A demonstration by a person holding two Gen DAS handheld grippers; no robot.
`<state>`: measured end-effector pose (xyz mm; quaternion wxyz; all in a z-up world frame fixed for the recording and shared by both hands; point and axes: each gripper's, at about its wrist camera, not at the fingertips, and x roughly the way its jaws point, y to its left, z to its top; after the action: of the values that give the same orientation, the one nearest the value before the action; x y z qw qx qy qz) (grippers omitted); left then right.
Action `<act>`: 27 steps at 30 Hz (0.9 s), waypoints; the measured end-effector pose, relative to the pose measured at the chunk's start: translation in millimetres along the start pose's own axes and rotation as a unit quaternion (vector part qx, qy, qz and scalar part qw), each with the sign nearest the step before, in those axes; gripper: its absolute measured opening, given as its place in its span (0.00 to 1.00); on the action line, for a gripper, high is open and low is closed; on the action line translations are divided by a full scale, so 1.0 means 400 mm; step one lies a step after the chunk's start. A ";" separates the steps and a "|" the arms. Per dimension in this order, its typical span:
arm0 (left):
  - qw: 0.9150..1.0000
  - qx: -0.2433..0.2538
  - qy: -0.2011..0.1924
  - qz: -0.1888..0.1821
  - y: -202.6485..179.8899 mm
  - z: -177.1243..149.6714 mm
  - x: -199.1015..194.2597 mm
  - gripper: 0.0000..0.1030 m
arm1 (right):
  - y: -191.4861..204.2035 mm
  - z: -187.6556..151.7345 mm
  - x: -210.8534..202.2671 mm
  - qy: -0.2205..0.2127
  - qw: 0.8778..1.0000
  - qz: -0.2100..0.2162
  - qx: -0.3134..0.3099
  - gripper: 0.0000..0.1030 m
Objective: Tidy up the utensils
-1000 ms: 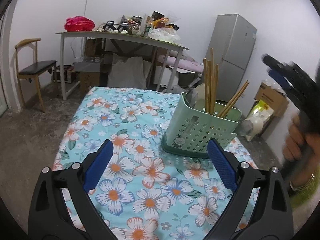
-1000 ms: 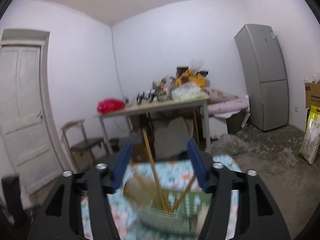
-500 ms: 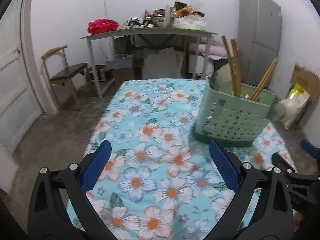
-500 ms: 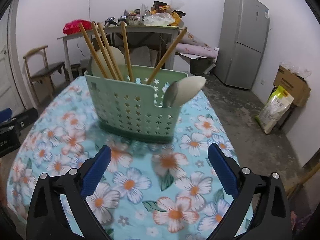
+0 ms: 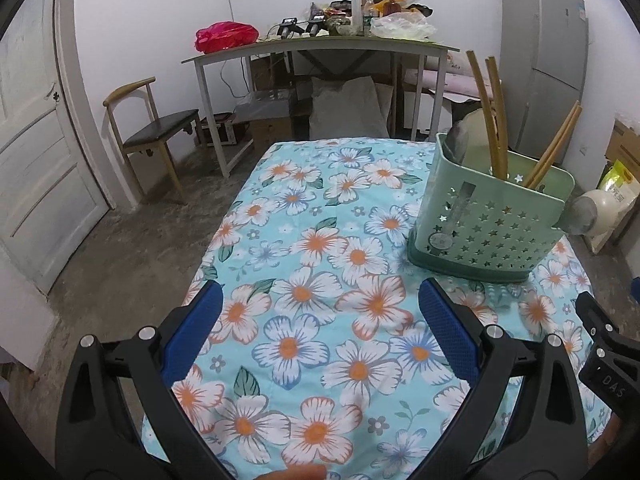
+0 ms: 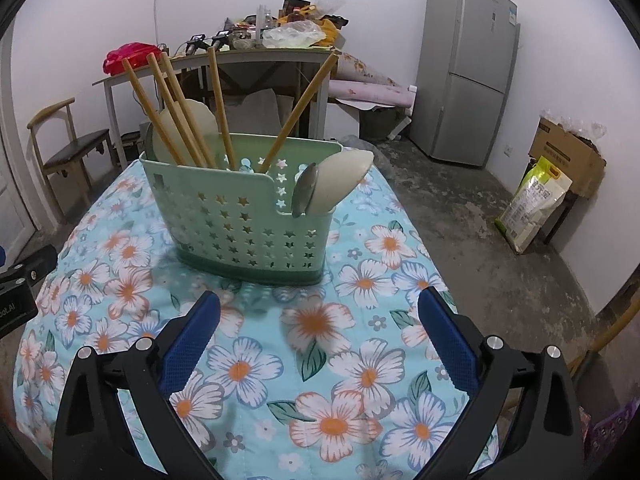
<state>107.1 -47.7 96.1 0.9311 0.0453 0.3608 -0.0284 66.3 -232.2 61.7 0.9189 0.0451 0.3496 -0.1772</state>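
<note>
both tools (image 5: 318,312) (image 6: 318,312) released, empty; green caddy (image 6: 240,232) with chopsticks (image 6: 176,116), spoons (image 6: 340,180)

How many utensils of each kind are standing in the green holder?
Wooden chopsticks: 5
White spoons: 2
Metal spoons: 1
Total in the green holder: 8
A further grey utensil shows at the far end of the holder in the left view; it cannot be identified and is not counted.

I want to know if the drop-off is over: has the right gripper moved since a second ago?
Yes. The right gripper has come down and back from above the green star-holed plastic basket; it now points at the basket's front over the floral tablecloth.
</note>
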 end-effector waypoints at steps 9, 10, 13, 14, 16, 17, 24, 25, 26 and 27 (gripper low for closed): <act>1.000 -0.006 0.005 -0.002 0.005 0.003 0.005 0.92 | 0.011 0.003 -0.002 -0.001 1.000 0.002 -0.002 0.93; 1.000 -0.006 0.005 -0.002 0.007 0.003 0.005 0.92 | 0.011 0.003 -0.002 0.000 1.000 0.002 -0.002 0.93; 1.000 -0.006 0.005 -0.001 0.007 0.003 0.005 0.92 | 0.013 0.004 -0.003 -0.001 1.000 0.002 -0.001 0.93; 1.000 -0.006 0.005 -0.001 0.007 0.003 0.005 0.92 | 0.011 0.004 -0.003 -0.001 1.000 0.002 -0.002 0.93; 1.000 -0.006 0.006 -0.001 0.006 0.003 0.005 0.92 | 0.012 0.004 -0.003 -0.001 1.000 0.001 -0.002 0.93; 1.000 -0.007 0.006 -0.001 0.006 0.003 0.005 0.92 | 0.013 0.004 -0.003 -0.001 1.000 0.001 -0.001 0.93; 1.000 -0.006 0.005 0.000 0.004 0.003 0.004 0.92 | 0.017 0.005 0.001 0.000 1.000 0.001 -0.003 0.93; 1.000 -0.006 0.005 0.001 0.005 0.003 0.004 0.92 | 0.018 0.004 0.002 0.000 1.000 0.002 -0.003 0.93; 1.000 -0.007 0.006 0.000 0.006 0.004 0.005 0.92 | 0.017 0.004 0.001 0.000 1.000 0.002 -0.003 0.93; 1.000 -0.007 0.006 0.000 0.005 0.003 0.005 0.92 | 0.017 0.004 0.001 0.000 1.000 0.002 -0.003 0.93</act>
<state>109.5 -46.0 95.9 0.9293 0.0392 0.3664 -0.0260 70.0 -226.3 62.4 0.9193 0.0432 0.3502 -0.1742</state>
